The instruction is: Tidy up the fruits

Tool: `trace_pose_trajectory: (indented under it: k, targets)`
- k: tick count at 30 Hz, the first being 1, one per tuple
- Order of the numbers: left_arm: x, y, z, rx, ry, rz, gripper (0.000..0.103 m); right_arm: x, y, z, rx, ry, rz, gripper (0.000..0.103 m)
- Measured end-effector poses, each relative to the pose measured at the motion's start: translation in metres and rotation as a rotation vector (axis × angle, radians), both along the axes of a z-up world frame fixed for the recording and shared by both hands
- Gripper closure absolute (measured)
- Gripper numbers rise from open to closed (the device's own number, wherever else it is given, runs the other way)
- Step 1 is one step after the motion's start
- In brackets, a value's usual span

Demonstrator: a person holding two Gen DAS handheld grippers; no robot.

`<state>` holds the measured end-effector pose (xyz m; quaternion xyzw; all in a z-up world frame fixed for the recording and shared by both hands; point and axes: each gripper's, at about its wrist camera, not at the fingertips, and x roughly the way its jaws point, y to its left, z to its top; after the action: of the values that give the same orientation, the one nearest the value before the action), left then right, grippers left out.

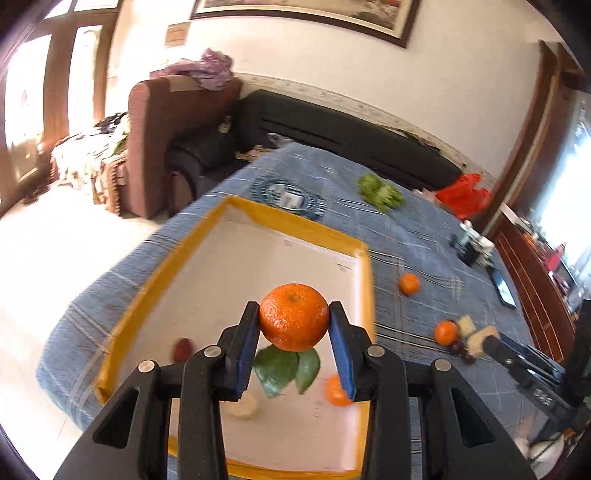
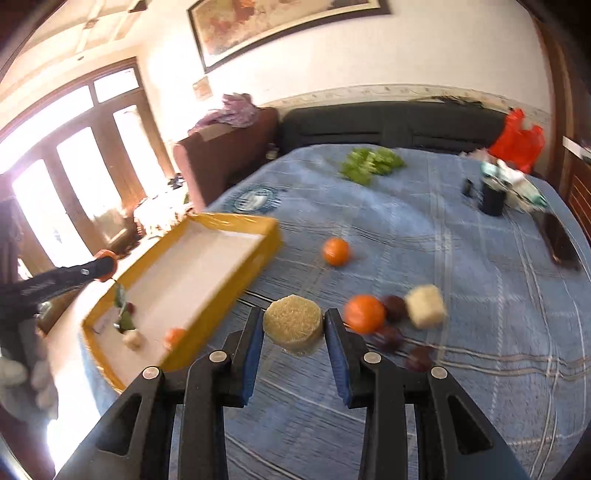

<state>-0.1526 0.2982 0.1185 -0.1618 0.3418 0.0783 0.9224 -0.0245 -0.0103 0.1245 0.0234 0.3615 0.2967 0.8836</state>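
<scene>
The left claw (image 1: 294, 323) grips an orange (image 1: 294, 316) above the yellow tray (image 1: 295, 227), which holds leaves (image 1: 277, 367), another orange (image 1: 334, 390) and a pale piece (image 1: 242, 406).

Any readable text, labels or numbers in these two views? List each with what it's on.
None fully legible.
Right gripper body: pale embossed characters, too blurred to read.
Round emblem on the bedspread: print too blurred.
Small notice on the wall: too small.
Tray floor: faint marks, unreadable.
</scene>
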Motion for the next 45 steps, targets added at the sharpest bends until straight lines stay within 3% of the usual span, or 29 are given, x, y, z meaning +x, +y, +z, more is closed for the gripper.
trace_pose_trajectory:
  k: [6, 12, 20, 24, 28, 34, 38, 45]
  targets:
    - [0.021, 0.046, -0.013, 0.019, 0.068, 0.051, 0.067, 0.009, 0.082, 0.007, 0.024, 0.088, 0.166, 0.065]
    - [0.047, 0.073, -0.045, -0.057, 0.152, 0.058, 0.067, 0.018, 0.168, -0.027, -0.047, 0.204, 0.288, 0.065]
    - [0.060, 0.084, -0.071, -0.131, 0.200, 0.066, 0.066, 0.019, 0.220, -0.062, -0.148, 0.248, 0.341, 0.065]
    - [0.055, 0.088, -0.070, -0.157, 0.178, 0.072, 0.052, 0.017, 0.227, -0.064, -0.172, 0.229, 0.347, 0.064]
    - [0.040, 0.088, -0.057, -0.184, 0.133, 0.088, 0.038, 0.016, 0.224, -0.060, -0.161, 0.222, 0.346, 0.061]
    - [0.009, 0.075, -0.030, -0.210, 0.059, 0.118, 0.025, 0.011, 0.187, -0.030, -0.092, 0.169, 0.300, 0.057]
    - [-0.010, 0.044, -0.010, -0.222, -0.010, 0.066, 0.021, 0.012, 0.135, -0.003, -0.048, 0.109, 0.213, 0.048]
    - [-0.040, -0.019, 0.034, -0.254, -0.128, -0.051, 0.021, 0.023, 0.009, 0.043, 0.003, 0.016, -0.024, 0.048]
